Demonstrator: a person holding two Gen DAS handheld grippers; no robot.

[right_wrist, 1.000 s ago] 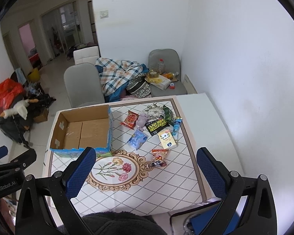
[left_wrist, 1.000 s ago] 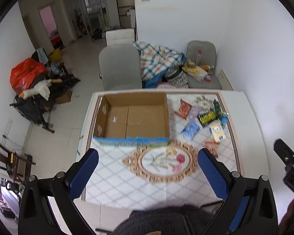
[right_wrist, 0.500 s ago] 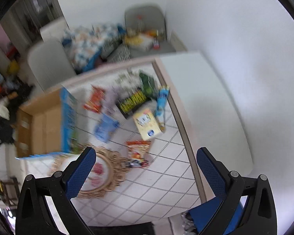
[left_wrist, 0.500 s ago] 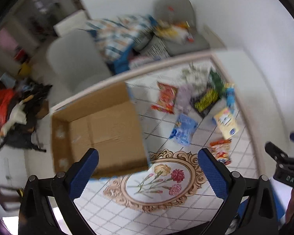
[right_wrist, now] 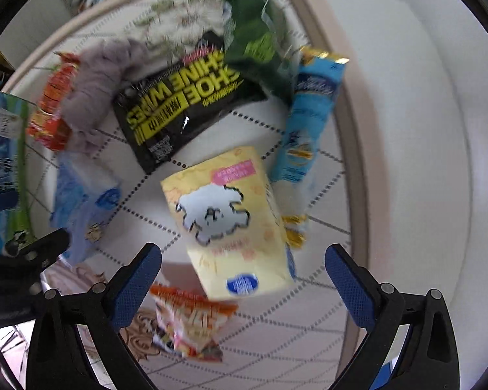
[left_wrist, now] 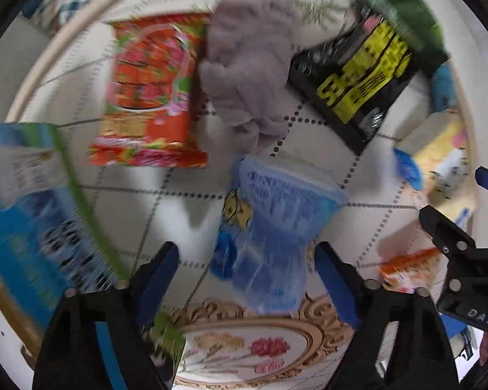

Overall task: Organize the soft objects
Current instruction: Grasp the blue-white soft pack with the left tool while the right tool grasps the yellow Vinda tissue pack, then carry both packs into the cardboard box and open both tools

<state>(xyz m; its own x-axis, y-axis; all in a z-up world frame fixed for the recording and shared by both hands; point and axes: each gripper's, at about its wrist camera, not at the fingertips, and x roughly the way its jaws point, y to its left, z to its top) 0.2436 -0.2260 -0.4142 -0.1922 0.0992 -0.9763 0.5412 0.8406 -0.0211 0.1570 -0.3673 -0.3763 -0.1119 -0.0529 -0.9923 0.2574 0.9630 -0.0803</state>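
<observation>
The left hand-held gripper (left_wrist: pixel 245 268) was seen spread wide with nothing clasped, its blue pads (left_wrist: pixel 159 271) flanking the lower end of a pale blue packet (left_wrist: pixel 270 227) that lay on the tabletop (left_wrist: pixel 140 208); whether the pads touched the packet could not be told through the blur. At 12 o'clock from that gripper a grey plush toy (left_wrist: pixel 250 55) was found, with a red snack bag (left_wrist: pixel 149 91) at 11 o'clock and a black wipes pack (left_wrist: pixel 358 78) at 1 o'clock. A blue carton (left_wrist: pixel 26 214) stood at 9 o'clock.

The right hand-held gripper (right_wrist: pixel 244 278) was likewise held wide apart and empty, and a yellow pouch (right_wrist: pixel 224 221) was framed between its pads at 12 o'clock. An orange snack packet (right_wrist: pixel 192 321) lay just beneath at 6 o'clock, and a light blue stick pack (right_wrist: pixel 309 120) at 1 o'clock.
</observation>
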